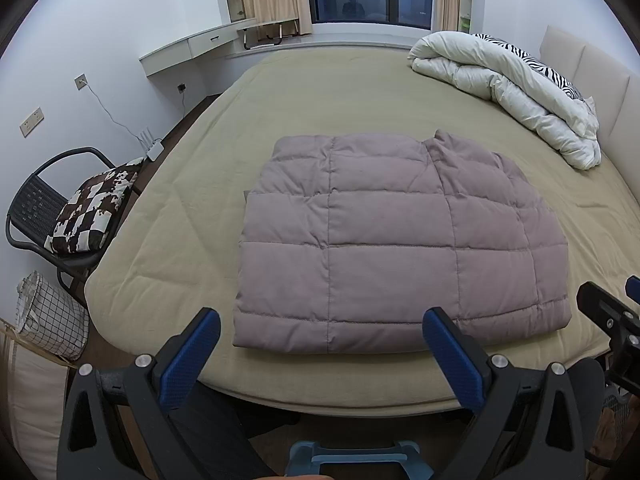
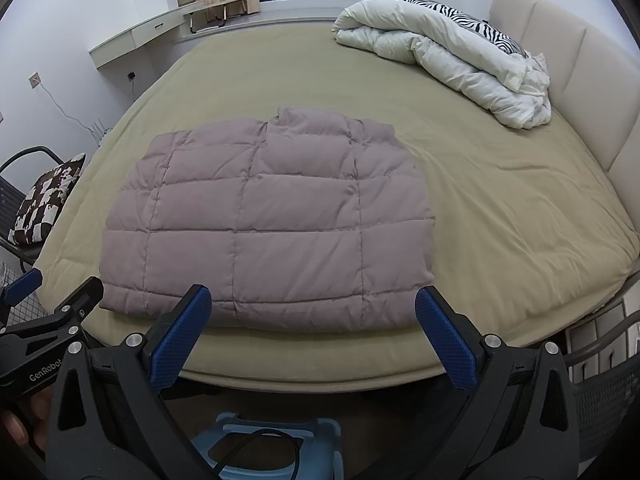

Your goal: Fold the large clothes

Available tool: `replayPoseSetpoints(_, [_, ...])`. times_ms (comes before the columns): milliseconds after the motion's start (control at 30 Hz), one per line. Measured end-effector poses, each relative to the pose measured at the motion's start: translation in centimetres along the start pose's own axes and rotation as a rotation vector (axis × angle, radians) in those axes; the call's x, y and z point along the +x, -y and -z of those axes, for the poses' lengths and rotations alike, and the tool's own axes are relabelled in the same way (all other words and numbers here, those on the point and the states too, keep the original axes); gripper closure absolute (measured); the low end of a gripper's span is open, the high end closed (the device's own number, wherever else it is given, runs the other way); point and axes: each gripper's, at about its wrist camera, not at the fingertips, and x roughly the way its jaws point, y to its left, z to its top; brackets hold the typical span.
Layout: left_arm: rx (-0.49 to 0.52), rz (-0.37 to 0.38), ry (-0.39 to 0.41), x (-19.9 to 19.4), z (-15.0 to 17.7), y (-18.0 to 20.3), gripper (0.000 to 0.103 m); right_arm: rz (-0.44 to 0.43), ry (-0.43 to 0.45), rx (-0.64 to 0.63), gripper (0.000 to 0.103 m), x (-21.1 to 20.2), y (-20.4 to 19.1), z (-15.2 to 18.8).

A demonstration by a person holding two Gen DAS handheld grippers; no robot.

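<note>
Nearest, the left gripper (image 1: 320, 328) and the right gripper (image 2: 312, 306) are held with jaws spread wide and nothing between them; their blue pads (image 1: 190, 360) are finely textured, set in black plastic frames. Just beyond, a mauve quilted down jacket (image 1: 360, 240) is laid folded into a puffy rectangle, stitched in square panels, near the front edge of the bed (image 1: 192, 208), which is covered by a smooth khaki sheet. Farther back, a crumpled white duvet (image 1: 508, 84) is heaped by the padded headboard (image 2: 568, 64).

Folded jacket (image 2: 264, 220) before splayed right tongs (image 2: 314, 306)
</note>
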Motion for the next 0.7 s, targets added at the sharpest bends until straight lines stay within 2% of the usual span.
replayPoseSetpoints(700, [0.0, 0.0, -0.002, -0.01, -0.01, 0.05, 0.0, 0.002, -0.003, -0.006, 0.0, 0.2, -0.36, -0.2])
